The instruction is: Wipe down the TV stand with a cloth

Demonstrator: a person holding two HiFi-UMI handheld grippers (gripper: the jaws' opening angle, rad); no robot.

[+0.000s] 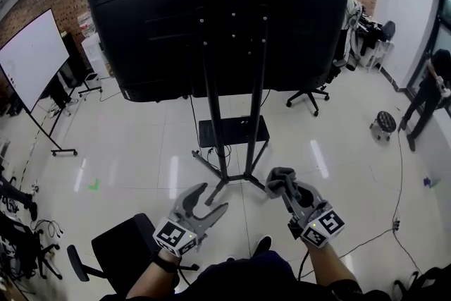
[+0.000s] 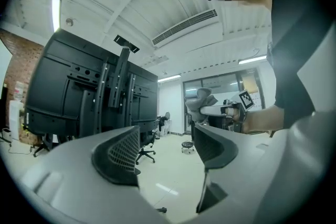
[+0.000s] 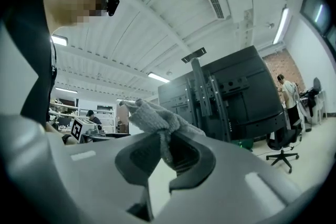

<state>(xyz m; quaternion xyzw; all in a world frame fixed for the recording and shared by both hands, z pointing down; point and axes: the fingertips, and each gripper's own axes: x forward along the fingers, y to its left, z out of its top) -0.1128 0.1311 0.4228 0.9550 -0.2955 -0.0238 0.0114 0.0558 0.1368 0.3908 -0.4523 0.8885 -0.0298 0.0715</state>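
Far left on the glossy white floor (image 1: 141, 144), a white rolling whiteboard (image 1: 32, 56) is standing, and a black swivel office chair (image 1: 116, 250) is sitting close beside the person's left arm. Next, the left hand-held gripper (image 1: 211, 197) is hovering with its jaws wide apart and nothing between them, pointing toward the base of the tall black metal TV stand (image 1: 229, 116). That stand is rising upright at centre, long axis vertical. Its two posts are carrying a big black screen (image 1: 218, 17) whose back is facing the person. A low black shelf (image 1: 232, 130) is crossing the posts, with cables (image 1: 224, 150) hanging under it, and the splayed feet (image 1: 208, 166) are reaching toward both grippers. Just right of those feet, the right hand-held gripper (image 1: 285, 191) is clamping a crumpled grey cloth (image 1: 280, 178), which is bunching above the jaw tips, clear of the stand. Farther right, another black office chair (image 1: 310, 95), a small round stool (image 1: 384, 122) and a standing person in dark clothes (image 1: 430, 91) are occupying the floor, well apart from the stand.
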